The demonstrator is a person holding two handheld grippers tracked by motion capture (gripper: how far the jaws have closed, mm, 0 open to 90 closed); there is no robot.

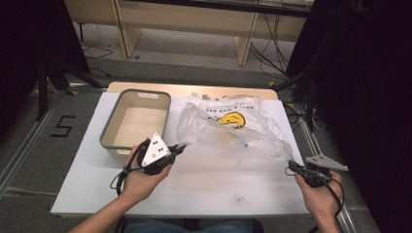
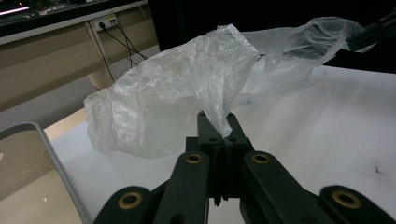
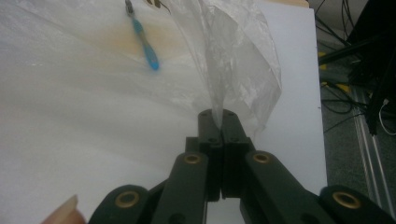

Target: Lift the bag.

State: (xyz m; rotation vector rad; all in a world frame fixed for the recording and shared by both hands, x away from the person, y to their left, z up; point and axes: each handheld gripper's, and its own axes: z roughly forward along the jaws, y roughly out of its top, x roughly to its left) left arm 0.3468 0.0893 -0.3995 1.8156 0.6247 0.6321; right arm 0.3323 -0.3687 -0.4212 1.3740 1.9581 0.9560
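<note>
A clear plastic bag (image 1: 228, 127) with a yellow smiley print lies spread across the white table (image 1: 209, 187). My left gripper (image 1: 180, 147) is shut on the bag's near-left edge; in the left gripper view the film (image 2: 196, 88) bunches up from between the closed jaws. My right gripper (image 1: 290, 168) is shut on the bag's right edge, where the film (image 3: 233, 60) rises from the pinched jaw tips (image 3: 218, 115). A blue-handled toothbrush (image 3: 144, 44) lies inside the bag (image 1: 247, 144).
A grey plastic bin (image 1: 108, 133) stands at the back left of the table, close to my left hand. Its rim (image 2: 51, 154) appears in the left gripper view. Wooden furniture and floor cables lie beyond the table.
</note>
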